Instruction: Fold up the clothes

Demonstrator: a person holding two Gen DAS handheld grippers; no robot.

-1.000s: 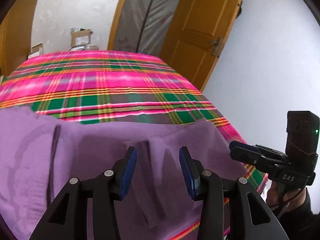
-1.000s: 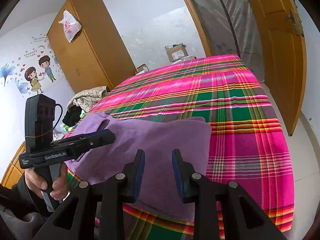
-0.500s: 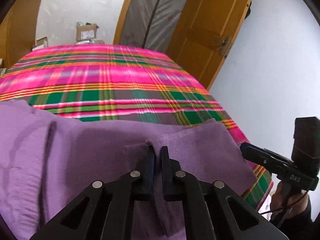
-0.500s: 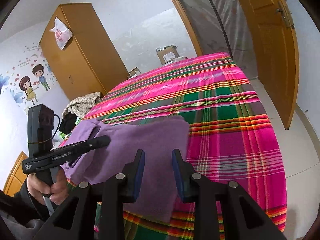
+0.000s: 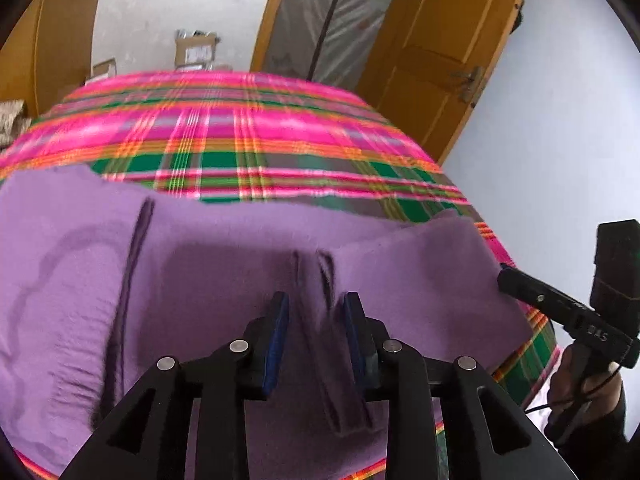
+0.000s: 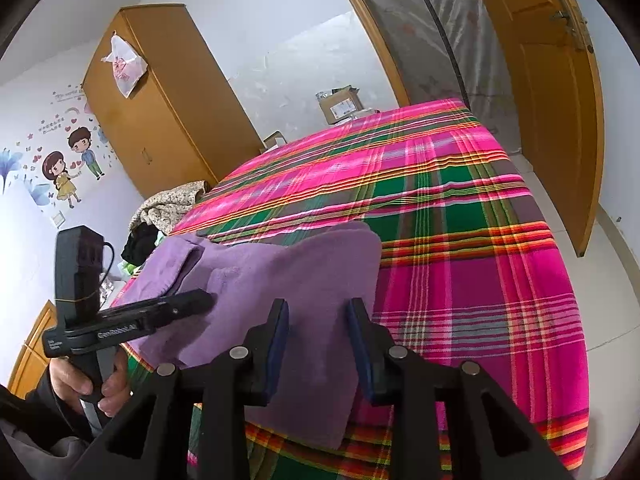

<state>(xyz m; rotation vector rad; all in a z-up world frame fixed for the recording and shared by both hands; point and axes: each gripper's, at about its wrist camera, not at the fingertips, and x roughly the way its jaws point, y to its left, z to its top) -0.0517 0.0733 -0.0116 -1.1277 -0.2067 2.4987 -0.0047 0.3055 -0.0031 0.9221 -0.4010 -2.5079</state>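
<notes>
While the purple garment [image 5: 224,280] lies spread at the near edge of the bed [image 5: 256,136], both grippers sit over it with jaws apart, holding nothing. Left gripper [image 5: 314,320] hovers above a small raised crease in the fabric, blue pads either side of it, contact unclear from motion blur. Right gripper [image 6: 318,328] is over the garment's right end, near its folded corner. Plaid pink-green bedspread under everything. Wooden wardrobe [image 6: 160,96] at left wall, a clothes pile [image 6: 168,208] beside the bed, cardboard boxes [image 6: 340,104] past the far end, wooden door [image 5: 436,56] on the right.
</notes>
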